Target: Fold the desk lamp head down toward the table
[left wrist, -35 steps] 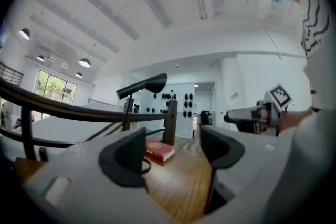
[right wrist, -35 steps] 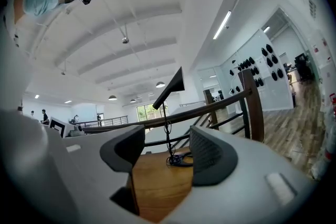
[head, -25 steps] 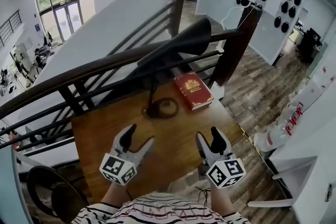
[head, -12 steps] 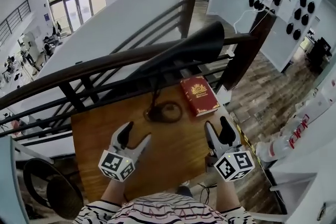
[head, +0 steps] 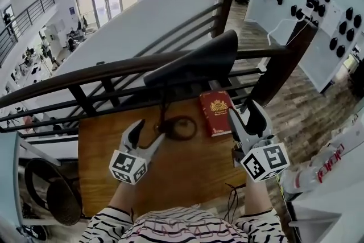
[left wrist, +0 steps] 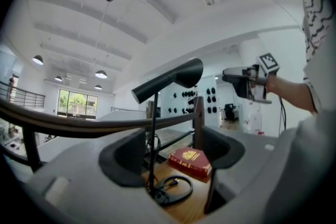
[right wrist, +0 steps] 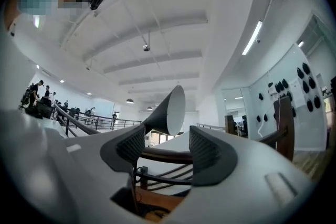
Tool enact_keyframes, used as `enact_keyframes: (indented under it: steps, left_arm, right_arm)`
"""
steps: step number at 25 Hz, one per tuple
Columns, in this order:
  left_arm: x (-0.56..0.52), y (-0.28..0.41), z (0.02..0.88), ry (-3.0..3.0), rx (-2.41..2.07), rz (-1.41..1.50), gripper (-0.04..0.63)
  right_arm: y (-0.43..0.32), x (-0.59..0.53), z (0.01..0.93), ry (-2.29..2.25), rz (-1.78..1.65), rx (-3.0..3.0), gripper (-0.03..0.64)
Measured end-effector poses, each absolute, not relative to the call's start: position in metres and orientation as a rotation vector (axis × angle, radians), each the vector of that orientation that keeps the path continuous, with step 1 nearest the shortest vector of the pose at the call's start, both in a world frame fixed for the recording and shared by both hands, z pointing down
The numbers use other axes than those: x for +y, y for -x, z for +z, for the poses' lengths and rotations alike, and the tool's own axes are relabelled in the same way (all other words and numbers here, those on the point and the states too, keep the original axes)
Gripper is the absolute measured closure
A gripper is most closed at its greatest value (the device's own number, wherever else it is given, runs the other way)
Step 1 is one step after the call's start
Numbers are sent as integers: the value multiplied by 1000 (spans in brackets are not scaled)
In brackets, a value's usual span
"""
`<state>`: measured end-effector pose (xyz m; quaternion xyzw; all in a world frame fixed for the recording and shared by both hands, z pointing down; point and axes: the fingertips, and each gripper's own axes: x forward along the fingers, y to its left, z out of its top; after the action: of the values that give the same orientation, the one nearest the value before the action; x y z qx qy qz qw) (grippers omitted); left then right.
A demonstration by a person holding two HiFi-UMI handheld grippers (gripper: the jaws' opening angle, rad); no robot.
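Observation:
The black desk lamp stands at the back of the wooden table, its cone head raised on a thin stem above a round base. My left gripper is open just in front of the base with nothing between its fingers. In the left gripper view, the stem, base and head lie ahead of the open left gripper. My right gripper is open and empty, raised right of the lamp. The lamp head shows past the right gripper.
A red book lies on the table right of the lamp base, just in front of the right gripper. A dark railing runs directly behind the table, with a post at the right. A black chair stands at the lower left.
Both grippers have moved forward toward the lamp. The right one has also risen and now sits beside the red book. The left has closed in on the lamp base.

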<state>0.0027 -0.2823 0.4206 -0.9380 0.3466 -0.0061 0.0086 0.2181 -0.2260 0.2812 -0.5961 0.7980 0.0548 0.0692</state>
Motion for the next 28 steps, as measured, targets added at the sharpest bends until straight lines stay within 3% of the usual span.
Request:
enact_keyframes:
  steps: [18,28]
  left_arm:
    - [-343,-45,385,2804,1151,-50,290]
    - [-383,-52,402,2795,1230,-97,378]
  right_arm:
    - [-209,-298,166,1577,714,2639,382]
    - [-196,-334,149,1617,895,2725,382]
